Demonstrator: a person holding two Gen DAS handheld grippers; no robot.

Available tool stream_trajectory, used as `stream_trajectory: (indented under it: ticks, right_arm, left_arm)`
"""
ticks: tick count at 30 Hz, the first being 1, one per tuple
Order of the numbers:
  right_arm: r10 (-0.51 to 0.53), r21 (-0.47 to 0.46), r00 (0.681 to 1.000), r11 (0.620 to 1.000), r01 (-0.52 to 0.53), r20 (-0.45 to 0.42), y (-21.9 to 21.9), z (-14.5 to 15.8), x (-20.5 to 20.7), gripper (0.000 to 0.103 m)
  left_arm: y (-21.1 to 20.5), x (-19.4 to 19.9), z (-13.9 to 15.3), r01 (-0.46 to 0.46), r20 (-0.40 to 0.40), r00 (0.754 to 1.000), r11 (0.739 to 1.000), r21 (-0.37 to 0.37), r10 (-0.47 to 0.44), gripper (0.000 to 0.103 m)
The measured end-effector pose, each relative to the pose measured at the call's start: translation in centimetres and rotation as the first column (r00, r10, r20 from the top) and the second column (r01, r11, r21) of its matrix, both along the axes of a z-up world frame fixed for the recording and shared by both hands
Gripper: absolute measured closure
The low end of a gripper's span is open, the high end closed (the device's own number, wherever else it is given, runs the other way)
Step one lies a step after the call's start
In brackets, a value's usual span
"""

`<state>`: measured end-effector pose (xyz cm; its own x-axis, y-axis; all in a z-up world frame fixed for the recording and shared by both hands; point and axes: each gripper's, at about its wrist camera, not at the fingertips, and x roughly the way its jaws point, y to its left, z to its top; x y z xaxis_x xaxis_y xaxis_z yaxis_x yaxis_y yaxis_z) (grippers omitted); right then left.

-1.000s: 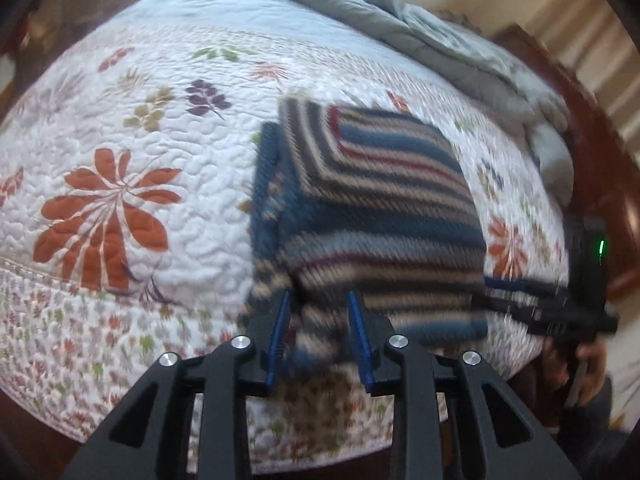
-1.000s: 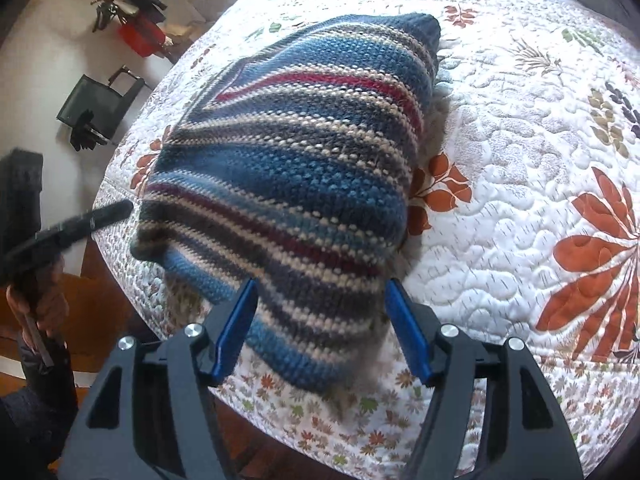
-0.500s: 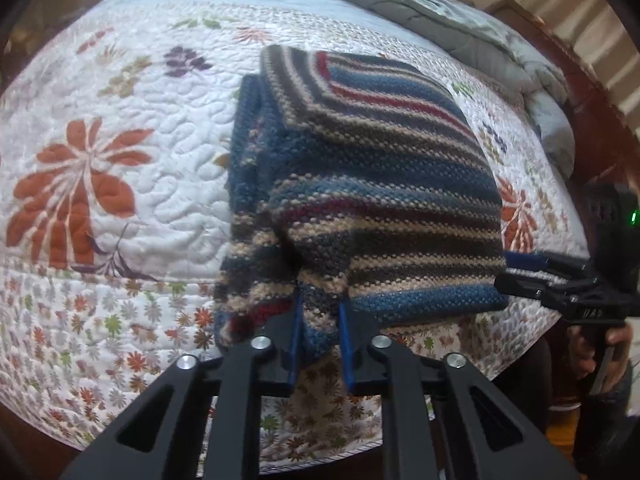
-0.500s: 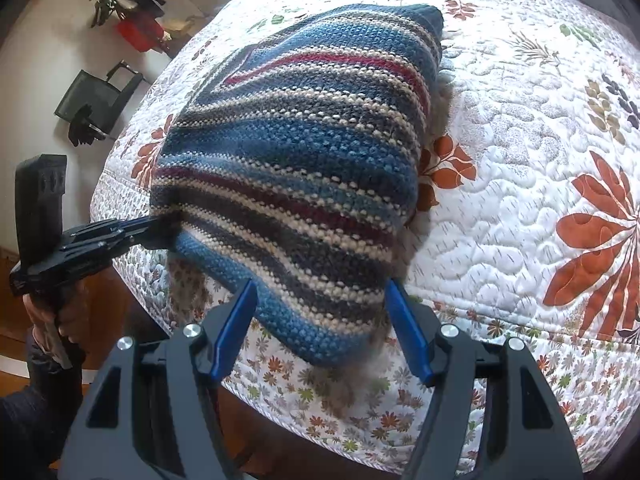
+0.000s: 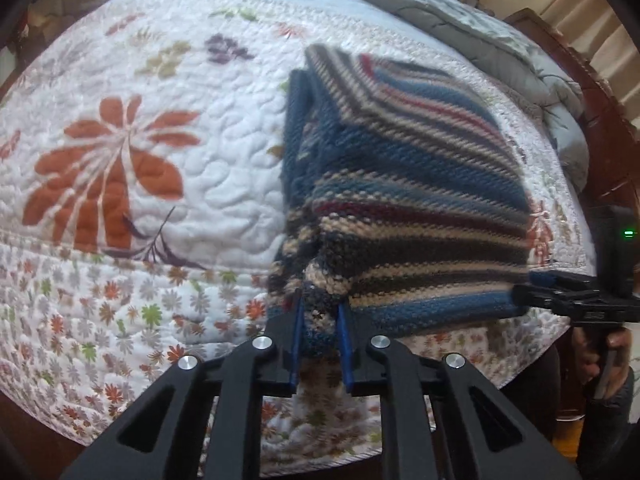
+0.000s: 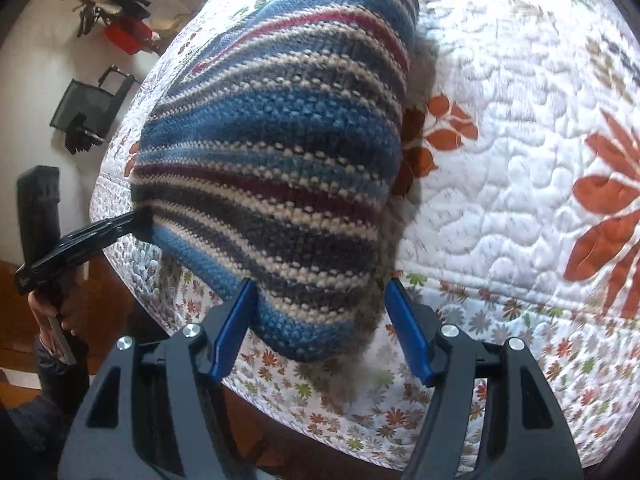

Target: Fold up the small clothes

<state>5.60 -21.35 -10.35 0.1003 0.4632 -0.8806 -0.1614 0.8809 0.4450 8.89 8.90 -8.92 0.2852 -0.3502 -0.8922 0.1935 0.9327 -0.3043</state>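
Sweater [image 5: 404, 184], striped in blue, cream, grey and dark red, lies folded on the bed near its front edge, and its near hem hangs a little over that edge. On the left of it the quilt [image 5: 224, 184] is white with large orange leaves and small flowers along the border. My left gripper [image 5: 320, 338] has its jaws nearly closed on the near left corner of the sweater; a thick bunch of knit sits between the two blue pads [image 5: 345, 344] and is pressed there. To the right, in the left wrist view, my right gripper [image 5: 560, 296] reaches in from the side at the near right corner of the sweater. In the right wrist view the jaws of my right gripper [image 6: 320, 320] stand wide apart, one blue pad on each side of the near corner; the left pad [image 6: 234, 332] touches the knit, the right pad is apart from it, so nothing is gripped. Behind the sweater a grey blanket [image 5: 480, 28] lies bunched at the far side of the bed.
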Motion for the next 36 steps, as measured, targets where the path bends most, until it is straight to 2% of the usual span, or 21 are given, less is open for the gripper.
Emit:
stream_trajectory:
  ticks: [3,6,7,8,9,11,14,16,19,21,24,26,28,29,33,36]
  right_arm:
    - [0.008,0.021,1.0,1.0,-0.008,-0.012,-0.1,-0.3,0.0,0.035]
    - [0.02,0.037,1.0,0.999,-0.019,-0.024,0.3,-1.0,0.2,0.035]
    - [0.022,0.046,0.999,0.999,-0.02,-0.033,0.4,-1.3,0.2,0.041]
    - [0.023,0.059,0.999,0.998,-0.021,-0.04,0.5,-1.6,0.2,0.057]
    - [0.025,0.085,0.999,0.996,-0.021,-0.048,0.6,-1.8,0.2,0.059]
    - [0.041,0.087,0.999,0.995,-0.039,-0.021,0.7,-1.2,0.0,0.074]
    - [0.073,0.106,0.997,0.992,-0.075,0.027,0.8,0.9,-0.6,0.078]
    - [0.112,0.067,0.991,0.991,-0.117,0.072,1.4,1.9,-1.1,0.079]
    - [0.145,-0.047,0.989,0.989,-0.143,0.043,2.3,0.0,-1.2,0.079]
    - [0.143,-0.059,0.989,0.988,-0.141,0.027,2.2,-1.1,-1.1,0.079]
    - [0.135,-0.026,0.991,0.991,-0.135,0.02,1.8,-0.5,-0.9,0.075]
    - [0.144,-0.015,0.989,0.99,-0.143,0.034,1.2,0.8,-0.8,0.059]
    - [0.155,-0.02,0.986,0.988,-0.154,0.062,0.4,2.4,-0.5,0.042]
    - [0.151,-0.022,0.985,0.988,-0.15,0.087,0.1,3.3,-0.8,0.037]
    - [0.068,0.083,0.991,0.994,-0.077,0.114,-2.8,6.4,1.7,0.032]
    - [0.022,0.044,0.99,0.999,-0.028,0.14,-4.0,7.4,4.9,0.03]
  left_arm:
    - [-0.4,-0.1,1.7,0.002,0.03,1.0,1.0,-0.014,-0.001,0.08]
    - [-1.4,0.6,1.7,0.007,0.028,1.0,1.0,0.008,-0.007,0.078]
    - [-1.4,1.0,1.1,0.005,0.021,1.0,1.0,0.013,-0.006,0.078]
    - [-1.6,1.5,0.3,-0.004,-0.003,1.0,1.0,0.016,0.004,0.078]
    - [-1.5,2.1,-0.4,-0.018,-0.032,0.999,1.0,0.023,0.019,0.076]
    - [-1.6,2.3,-1.0,-0.034,-0.055,0.998,0.999,0.016,0.035,0.077]
    - [-1.8,2.1,-0.8,-0.034,-0.038,0.999,0.999,0.036,0.035,0.079]
    - [-1.8,2.0,-1.1,-0.037,-0.038,0.999,0.998,0.05,0.039,0.079]
    - [-1.9,2.4,-2.0,-0.037,-0.061,0.997,0.998,0.048,0.04,0.08]
    - [-2.3,2.8,-2.6,-0.028,-0.071,0.997,0.998,0.053,0.032,0.08]
    - [-2.8,2.7,-1.8,-0.016,-0.07,0.997,0.998,0.062,0.02,0.079]
    - [-2.8,2.7,-0.9,-0.016,-0.072,0.997,0.999,0.044,0.019,0.075]
    - [-2.0,2.8,0.6,-0.025,-0.052,0.998,1.0,0.012,0.026,0.063]
    - [-1.5,3.1,1.5,-0.035,-0.034,0.999,0.999,-0.007,0.035,0.056]
    - [-0.2,5.9,2.9,-0.072,-0.02,0.997,0.997,-0.039,0.072,0.054]
    - [-1.2,9.4,2.5,-0.057,-0.035,0.998,0.997,-0.044,0.056,0.053]
